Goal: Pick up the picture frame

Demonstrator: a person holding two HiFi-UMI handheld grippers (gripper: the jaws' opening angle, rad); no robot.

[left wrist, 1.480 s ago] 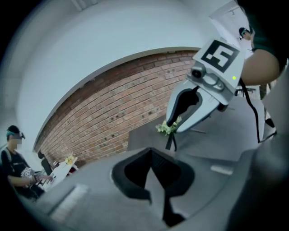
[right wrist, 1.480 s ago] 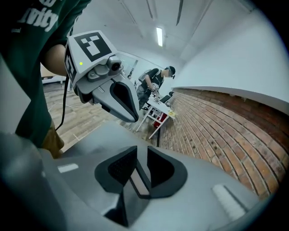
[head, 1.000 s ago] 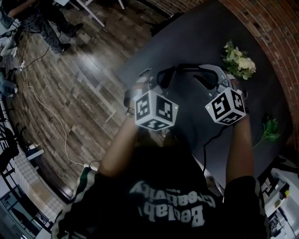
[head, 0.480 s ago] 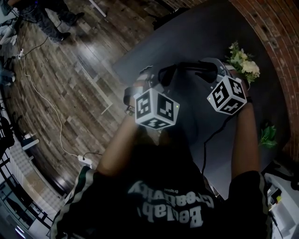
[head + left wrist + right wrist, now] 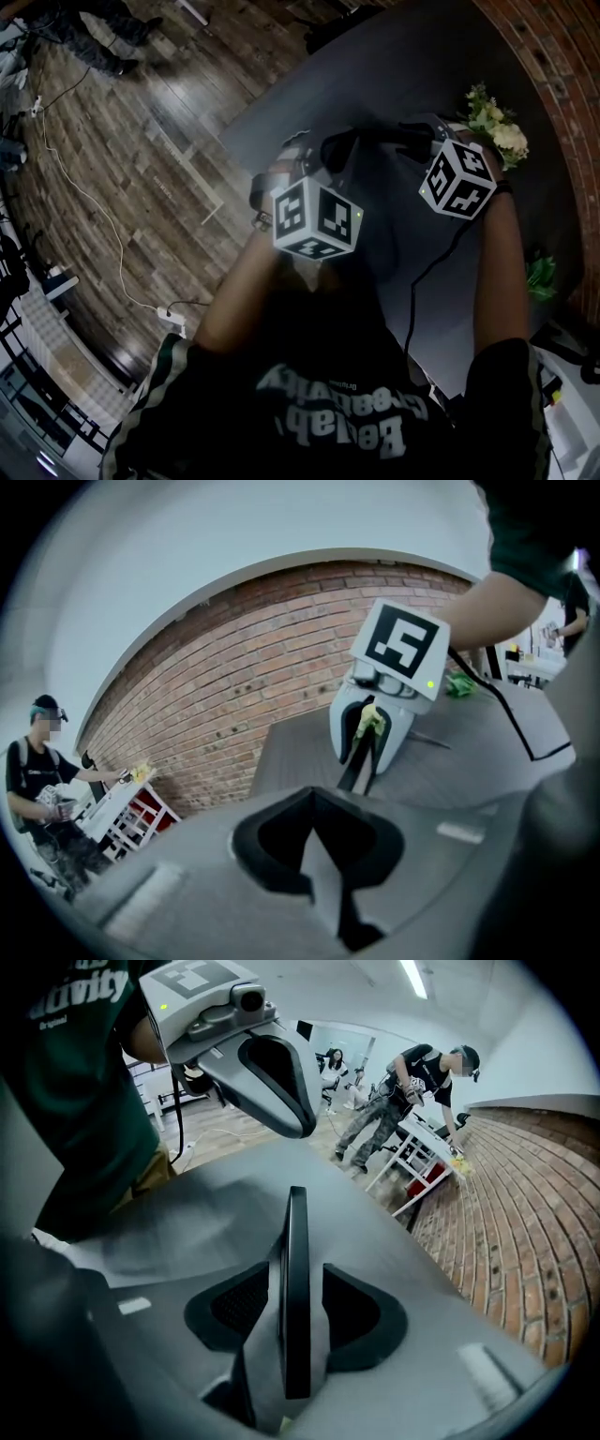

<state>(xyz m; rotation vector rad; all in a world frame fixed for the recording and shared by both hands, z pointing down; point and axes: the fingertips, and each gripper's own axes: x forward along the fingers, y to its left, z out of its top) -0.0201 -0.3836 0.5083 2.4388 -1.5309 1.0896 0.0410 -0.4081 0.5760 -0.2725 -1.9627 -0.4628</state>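
Observation:
The picture frame (image 5: pixel 295 1279) is thin and black and stands on edge on the dark grey table (image 5: pixel 422 56). My right gripper (image 5: pixel 295 1302) straddles one end; its jaws have just been opening and now stand open, with a gap beside the frame. In the left gripper view the frame (image 5: pixel 364 761) runs from my left gripper (image 5: pixel 323 832) to the right gripper (image 5: pixel 375 728). The frame's near end sits between the left jaws; whether the pads press it is unclear. In the head view both grippers, left (image 5: pixel 323 155) and right (image 5: pixel 424 142), hang over the table, and the frame is barely visible between them.
A white flower bunch (image 5: pixel 494 122) lies just beyond the right gripper and a green sprig (image 5: pixel 539 277) lies near the table's right edge. A brick wall (image 5: pixel 553 66) borders the table. Wooden floor (image 5: pixel 141 141) lies to the left, with people (image 5: pixel 412 1072) standing farther off.
The right gripper has sunk toward the table, tipped further down and drawn nearer the flowers. The left gripper has dropped a little.

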